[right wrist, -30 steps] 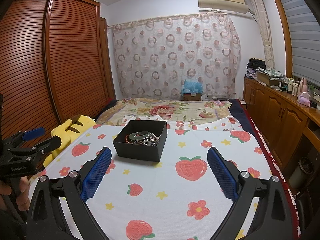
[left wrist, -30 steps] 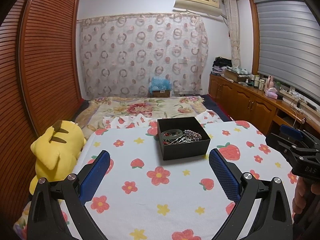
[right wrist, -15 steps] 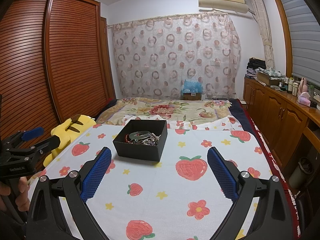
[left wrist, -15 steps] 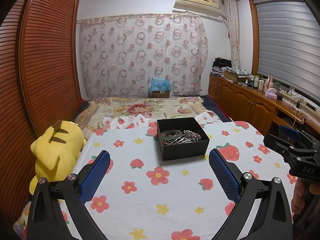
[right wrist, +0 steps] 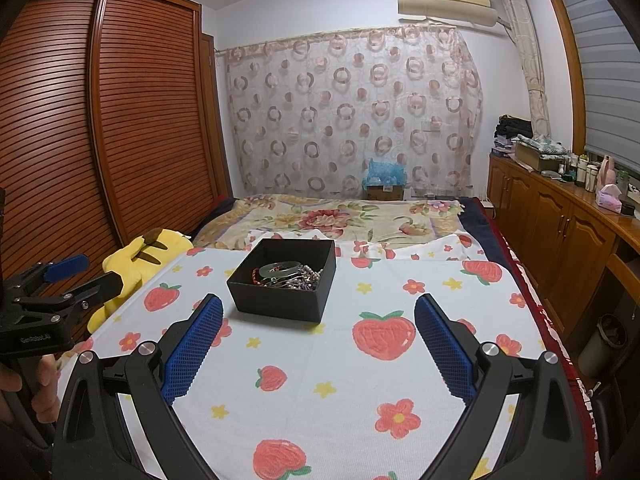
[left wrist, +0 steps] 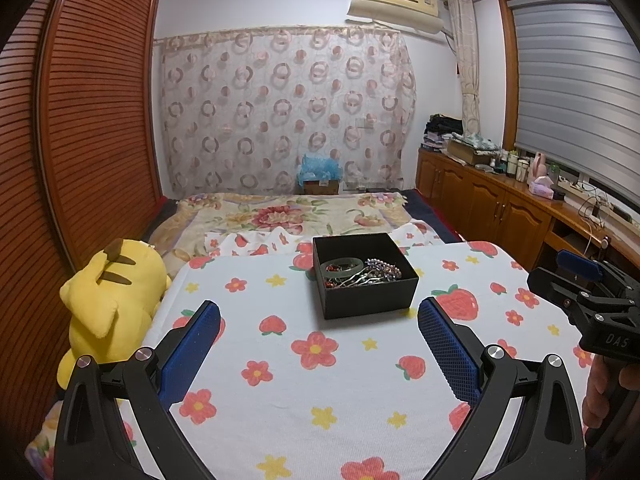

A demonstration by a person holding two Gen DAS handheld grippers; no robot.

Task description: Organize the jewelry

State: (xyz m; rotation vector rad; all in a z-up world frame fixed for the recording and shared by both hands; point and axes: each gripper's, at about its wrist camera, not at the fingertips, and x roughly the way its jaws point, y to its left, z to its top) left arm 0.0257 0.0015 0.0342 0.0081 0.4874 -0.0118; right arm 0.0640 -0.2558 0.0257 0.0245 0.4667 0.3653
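Note:
A black open box (left wrist: 372, 296) stands on the flowered white cloth (left wrist: 320, 380), also in the right wrist view (right wrist: 276, 300). It holds a tangle of jewelry (left wrist: 360, 274): a pale green bangle (left wrist: 341, 267), beaded strands and silver pieces, also seen from the right (right wrist: 286, 274). My left gripper (left wrist: 318, 312) is open and empty, just short of the box. My right gripper (right wrist: 318, 306) is open and empty, with the box just beyond its left finger. Each gripper shows at the edge of the other's view: the right one (left wrist: 576, 280), the left one (right wrist: 84, 276).
A yellow plush toy (left wrist: 108, 300) lies at the cloth's left edge beside the wooden slatted wardrobe (left wrist: 80, 140). A floral bedspread (left wrist: 288, 216) lies behind the box. Wooden cabinets (left wrist: 500, 208) with clutter run along the right wall. A bin (right wrist: 604, 344) stands by them.
Nothing has visibly changed beyond a slight drift of both views; both grippers stay open and the box stays where it was.

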